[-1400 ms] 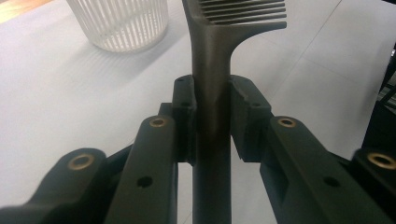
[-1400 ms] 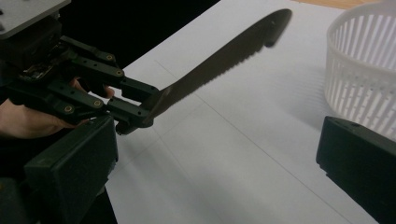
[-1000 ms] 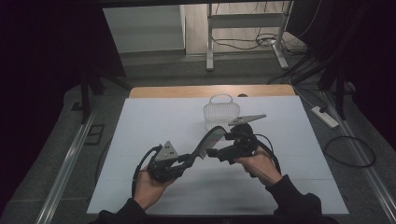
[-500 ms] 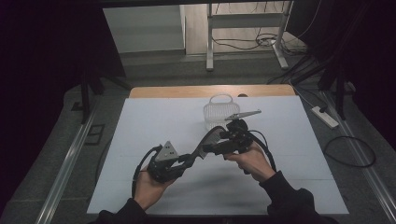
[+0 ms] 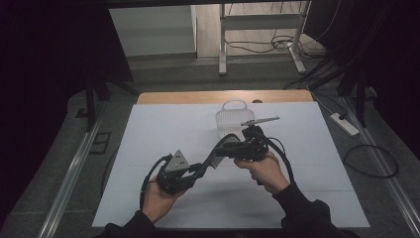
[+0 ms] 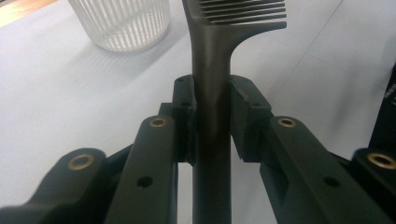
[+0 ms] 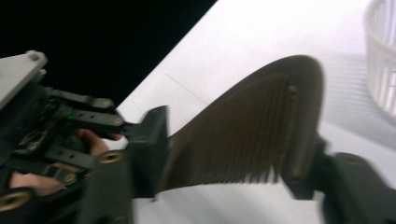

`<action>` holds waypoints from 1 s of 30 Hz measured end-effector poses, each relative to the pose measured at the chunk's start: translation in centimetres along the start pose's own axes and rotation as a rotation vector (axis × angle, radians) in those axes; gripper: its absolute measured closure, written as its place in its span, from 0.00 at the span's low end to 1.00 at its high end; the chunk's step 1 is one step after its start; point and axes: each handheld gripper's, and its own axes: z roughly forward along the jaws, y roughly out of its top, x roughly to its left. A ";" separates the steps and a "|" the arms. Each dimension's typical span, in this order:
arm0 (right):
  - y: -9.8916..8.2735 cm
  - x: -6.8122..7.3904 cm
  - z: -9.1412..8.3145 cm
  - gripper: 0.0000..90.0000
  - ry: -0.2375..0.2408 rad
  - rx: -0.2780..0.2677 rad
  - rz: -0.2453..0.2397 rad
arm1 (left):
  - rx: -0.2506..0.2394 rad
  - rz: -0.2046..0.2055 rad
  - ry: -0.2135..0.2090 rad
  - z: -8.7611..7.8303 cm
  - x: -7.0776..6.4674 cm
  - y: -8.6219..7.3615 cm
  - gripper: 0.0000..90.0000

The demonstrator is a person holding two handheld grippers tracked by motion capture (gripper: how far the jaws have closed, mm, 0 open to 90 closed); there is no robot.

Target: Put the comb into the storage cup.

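one dark comb point(image 5: 214, 154), one white ribbed basket point(image 5: 229, 119), two hand-held tools — left point(image 5: 198, 169), right point(image 5: 229, 149) — one table point(image 5: 148, 129)

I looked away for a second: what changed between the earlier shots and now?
The right tongs have just been closing around the toothed end of the comb, and the pads look to be on it now; the right hand edged toward the left one. The left tongs stayed clamped on the comb's handle, and the white basket kept its place.

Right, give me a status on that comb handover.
Done: the left gripper is clamped on the comb by its handle. In hand: the right gripper has just been closing around the toothed end. Left, probably: release by the left, then carry to the white basket behind.
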 end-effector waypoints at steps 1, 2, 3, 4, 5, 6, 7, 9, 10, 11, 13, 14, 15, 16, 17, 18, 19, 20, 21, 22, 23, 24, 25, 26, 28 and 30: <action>0.0 0.0 0.0 0.56 0.000 0.000 0.000 | 0.000 0.002 0.001 0.0 0.0 0.0 0.81; 0.0 0.0 0.0 0.60 0.002 -0.005 0.001 | -0.001 0.003 0.002 0.0 0.0 0.0 0.81; 0.0 0.1 0.0 0.64 0.002 -0.008 0.001 | -0.001 0.004 0.002 0.0 -0.1 0.0 0.81; 0.0 0.1 0.0 0.67 0.001 -0.012 -0.002 | 0.000 0.008 0.003 0.1 -0.1 0.0 0.81; -0.1 0.0 -0.1 0.70 0.003 -0.018 -0.002 | -0.001 0.010 0.004 0.1 -0.1 0.0 0.81; -0.1 0.0 -0.2 0.75 0.002 -0.027 0.001 | -0.003 0.011 0.005 0.1 -0.1 0.0 0.81; -0.1 0.0 -0.2 0.75 0.002 -0.027 0.001 | -0.002 0.014 0.010 0.1 -0.1 0.0 0.81; -0.1 -0.2 -0.2 0.80 0.015 -0.029 0.015 | 0.000 0.019 0.019 0.1 -0.1 -0.1 0.81; -0.1 -0.2 -0.2 0.81 0.023 -0.028 0.024 | 0.005 0.022 0.022 0.2 -0.1 -0.1 0.81; -0.1 -0.3 -0.2 0.83 0.035 -0.025 0.035 | 0.008 0.025 0.025 0.2 -0.2 -0.1 0.81; -0.2 -0.4 -0.1 0.86 0.048 -0.022 0.048 | 0.016 0.031 0.033 0.4 -0.2 -0.1 0.81; -0.2 -0.4 -0.1 0.88 0.065 -0.020 0.060 | 0.019 0.032 0.034 0.4 -0.2 -0.1 0.81; -0.2 -0.4 -0.1 0.89 0.074 -0.023 0.072 | 0.021 0.032 0.034 0.5 -0.2 -0.1 0.81; -0.2 -0.4 0.0 0.91 0.083 -0.022 0.080 | 0.029 0.032 0.035 0.6 -0.2 -0.1 0.81; -0.2 -0.4 0.0 0.94 0.102 -0.020 0.091 | 0.034 0.036 0.038 0.7 -0.3 -0.1 0.81; -0.3 -0.3 0.0 0.95 0.121 -0.021 0.102 | 0.040 0.037 0.033 0.8 -0.3 -0.2 0.81; -0.3 -0.2 0.0 0.95 0.112 -0.018 0.099 | 0.041 0.035 0.031 0.8 -0.2 -0.2 0.81; -0.3 0.0 0.0 0.95 0.108 -0.019 0.093 | 0.044 0.034 0.030 0.9 -0.2 -0.2 0.81; -0.3 0.0 0.1 0.95 0.105 -0.018 0.088 | 0.044 0.034 0.030 0.9 -0.2 -0.2 0.80; -0.3 0.0 0.1 0.95 0.105 -0.018 0.089 | 0.041 0.029 0.025 0.9 -0.2 -0.2 0.80; -0.3 0.0 0.1 0.95 0.107 -0.019 0.093 | 0.040 0.027 0.022 0.9 -0.1 -0.2 0.80; -0.3 0.0 0.0 0.96 0.112 -0.019 0.095 | 0.035 0.023 0.020 0.9 -0.1 -0.2 0.79; -0.3 0.0 0.0 0.96 0.105 -0.020 0.089 | 0.034 0.019 0.020 0.9 0.0 -0.2 0.76; -0.3 0.0 0.0 0.96 0.093 -0.022 0.075 | 0.033 0.013 0.018 0.9 0.1 -0.2 0.74; -0.3 -0.1 -0.1 0.96 0.092 -0.023 0.075 | 0.029 0.001 0.012 0.9 0.2 -0.2 0.69; -0.3 0.0 -0.2 0.95 0.091 -0.034 0.067 | 0.032 -0.003 0.010 0.9 0.3 -0.2 0.64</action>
